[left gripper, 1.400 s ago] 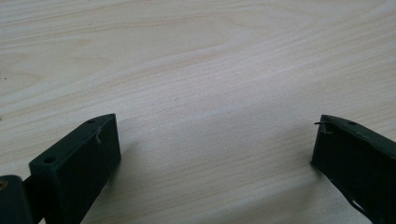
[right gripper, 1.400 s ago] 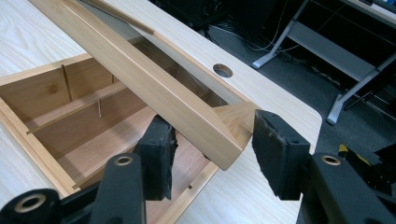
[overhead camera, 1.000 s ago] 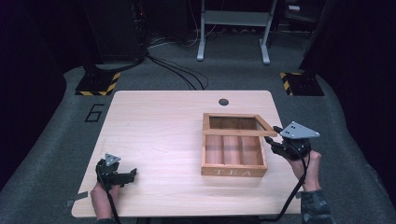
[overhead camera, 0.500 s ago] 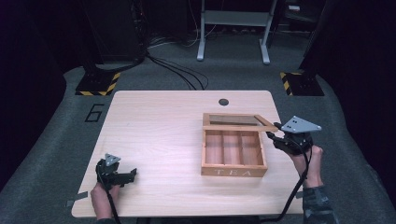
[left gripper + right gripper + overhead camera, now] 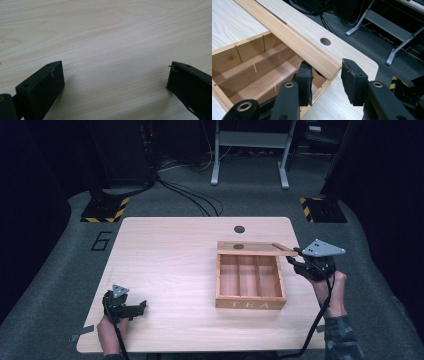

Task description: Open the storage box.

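Note:
A wooden tea box [image 5: 250, 304] with three compartments stands on the right half of the table, its framed lid [image 5: 250, 251] swung up at the far side. My right gripper [image 5: 299, 260] is at the lid's right end. In the right gripper view the jaws of this gripper [image 5: 327, 65] stand open on either side of the lid's corner [image 5: 322, 65], above the box's empty compartments [image 5: 249, 75]. My left gripper [image 5: 140, 307] rests near the table's front left, open, with only bare wood between its jaws [image 5: 116, 72].
A round hole [image 5: 239, 228] sits in the table top behind the box. The table's right edge [image 5: 300, 270] runs close beside my right hand. On the floor beyond are a metal stand [image 5: 250, 150], cables and hazard-striped bases [image 5: 105, 210].
My right gripper has moved slightly away from me at the lid's right end, and the lid looks narrower in the high view. The left gripper has stayed put.

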The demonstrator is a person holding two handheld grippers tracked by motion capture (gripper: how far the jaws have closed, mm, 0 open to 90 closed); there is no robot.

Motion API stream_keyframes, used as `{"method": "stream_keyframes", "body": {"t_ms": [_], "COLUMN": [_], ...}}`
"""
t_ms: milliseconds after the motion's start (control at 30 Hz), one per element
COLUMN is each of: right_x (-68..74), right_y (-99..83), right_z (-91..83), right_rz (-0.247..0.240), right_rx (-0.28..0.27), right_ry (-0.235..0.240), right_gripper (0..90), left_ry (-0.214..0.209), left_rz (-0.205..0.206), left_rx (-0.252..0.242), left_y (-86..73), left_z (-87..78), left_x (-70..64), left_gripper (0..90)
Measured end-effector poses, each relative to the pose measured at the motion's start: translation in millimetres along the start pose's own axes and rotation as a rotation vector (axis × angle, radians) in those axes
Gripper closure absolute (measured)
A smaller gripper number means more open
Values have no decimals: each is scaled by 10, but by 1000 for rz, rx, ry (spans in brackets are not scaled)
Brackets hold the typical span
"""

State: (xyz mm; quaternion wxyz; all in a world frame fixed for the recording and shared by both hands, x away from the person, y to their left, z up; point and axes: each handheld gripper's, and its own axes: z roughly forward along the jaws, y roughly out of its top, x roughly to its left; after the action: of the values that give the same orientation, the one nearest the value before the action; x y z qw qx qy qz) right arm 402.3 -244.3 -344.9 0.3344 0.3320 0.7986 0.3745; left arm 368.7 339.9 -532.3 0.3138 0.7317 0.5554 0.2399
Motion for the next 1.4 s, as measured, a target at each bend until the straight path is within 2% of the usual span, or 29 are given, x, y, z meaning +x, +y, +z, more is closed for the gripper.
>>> {"method": "stream_keyframes", "body": {"t_ms": [367, 433, 1400], "right_x": [-39, -42, -236], "right_y": [57, 72, 309], "right_z": [20, 24, 134], "right_rz": [4, 16, -13], "right_rx": [-7, -4, 28], "right_ry": [-9, -11, 8], "right_gripper": [611, 612, 621], "left_ry": [0, 0, 0], "left_rz": [0, 0, 0], "left_rx": [-1, 0, 0], "left_y": [0, 0, 0], "left_z": [0, 0, 0], "left_x": [0, 0, 0], "left_gripper": [9, 9, 9]}}
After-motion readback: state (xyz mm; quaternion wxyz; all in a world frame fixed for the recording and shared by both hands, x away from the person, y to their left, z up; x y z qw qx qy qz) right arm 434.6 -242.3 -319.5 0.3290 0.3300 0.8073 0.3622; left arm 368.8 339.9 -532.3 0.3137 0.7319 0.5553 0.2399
